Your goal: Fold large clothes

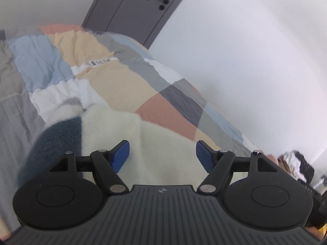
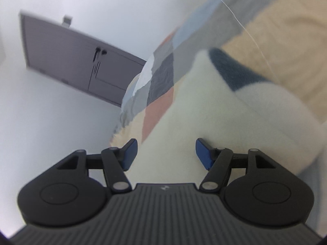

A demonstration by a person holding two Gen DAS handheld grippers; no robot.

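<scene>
Left wrist view: one left hand-held gripper [image 1: 162, 155], jaws apart, empty, above one cream fleece garment [image 1: 143, 138] on one patchwork quilt [image 1: 114, 81].

Cream fleece garment [image 1: 130, 134] — motion-blurred, its lower part hidden behind the left tool [image 1: 162, 155].

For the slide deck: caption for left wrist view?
Left gripper open over a cream fleece garment on a patchwork bedspread.

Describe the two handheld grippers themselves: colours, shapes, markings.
The left gripper and right gripper look identical: a dark grey ribbed body with a small pale logo, two round black discs at the sides, black linkage arms with silver pivot pins, and blue pads on the fingertips. No cables, hands or sleeves are visible.
</scene>
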